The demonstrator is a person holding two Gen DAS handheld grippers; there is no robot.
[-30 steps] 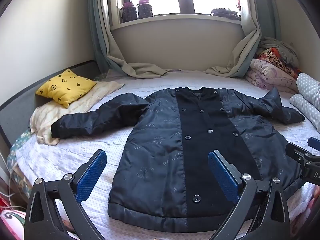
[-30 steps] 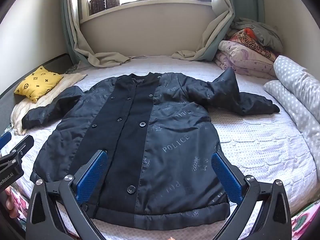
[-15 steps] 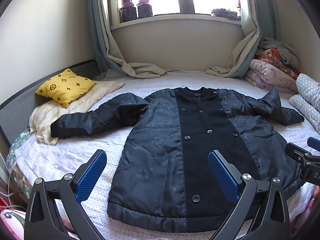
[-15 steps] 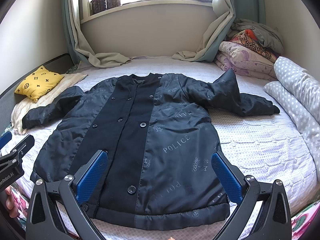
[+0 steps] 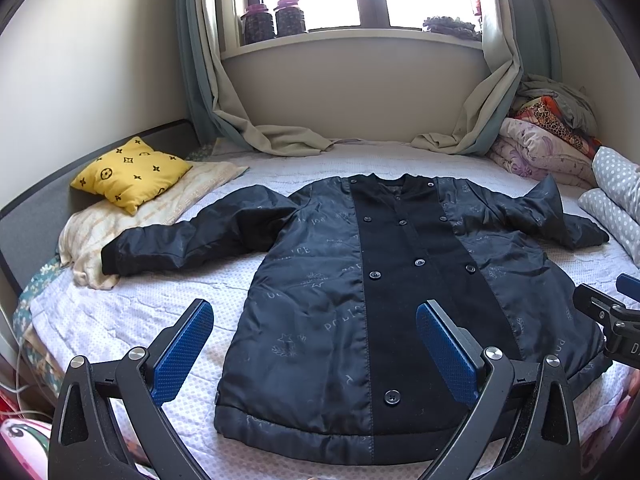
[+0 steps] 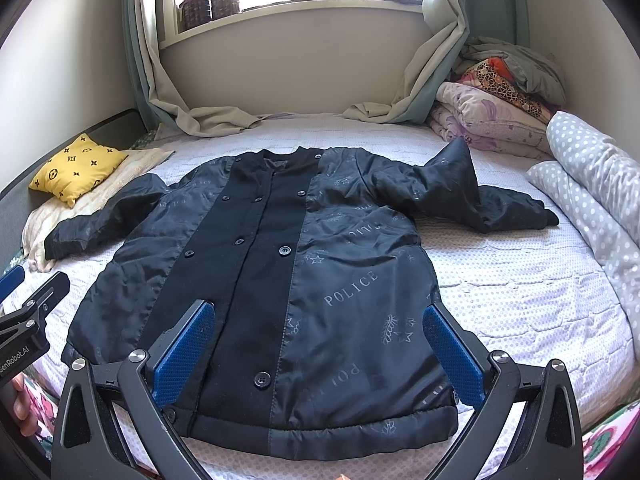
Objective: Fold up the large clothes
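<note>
A large dark navy coat with a black buttoned front panel lies face up on the bed, hem toward me and collar toward the window. One sleeve stretches out flat toward the yellow pillow; the other sleeve is bunched up and peaked on the right. My left gripper hovers open above the hem's left part, blue pads wide apart. My right gripper hangs open above the hem's right part, holding nothing.
A yellow pillow rests on a cream blanket at the left. Folded quilts and a dotted grey duvet line the right side. Curtains drape onto the bed below the window sill with jars.
Both views have shifted very slightly; the coat and both open grippers stay where they were.
</note>
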